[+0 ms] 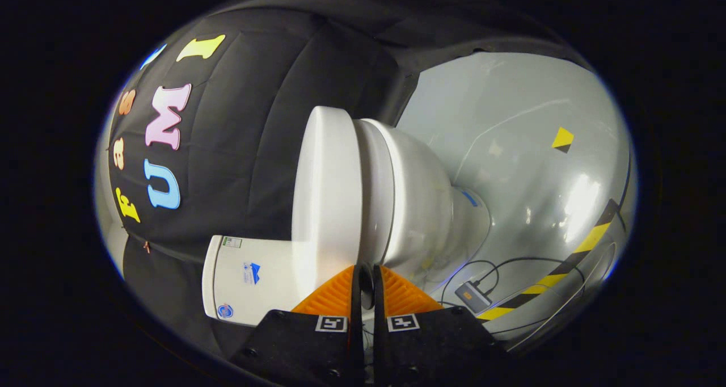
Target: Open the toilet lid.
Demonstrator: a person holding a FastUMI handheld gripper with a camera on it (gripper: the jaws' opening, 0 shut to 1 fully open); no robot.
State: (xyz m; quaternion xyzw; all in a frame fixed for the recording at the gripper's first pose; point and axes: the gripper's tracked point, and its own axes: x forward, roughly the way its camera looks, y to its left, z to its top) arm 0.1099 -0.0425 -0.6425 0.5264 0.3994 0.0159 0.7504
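The view is rolled onto its side, so the white toilet appears sideways. Its lid [326,188] lies flat against the seat [377,194], closed over the bowl [425,205]. The tank [244,285] with small stickers is beside the lid, close to the fingers. My gripper [367,269] has its orange ribbed fingers [334,296] drawn together with only a thin dark slit between them. The tips rest right at the seam where the lid's rim meets the seat. I see nothing held between them.
A shiny grey floor [527,148] spreads beyond the bowl, with a yellow-black hazard tape strip [573,256] and a small yellow-black marker [562,139]. A small grey box with cables [472,296] lies on the floor near the toilet's base. The black cloth wall [238,148] stands behind the tank.
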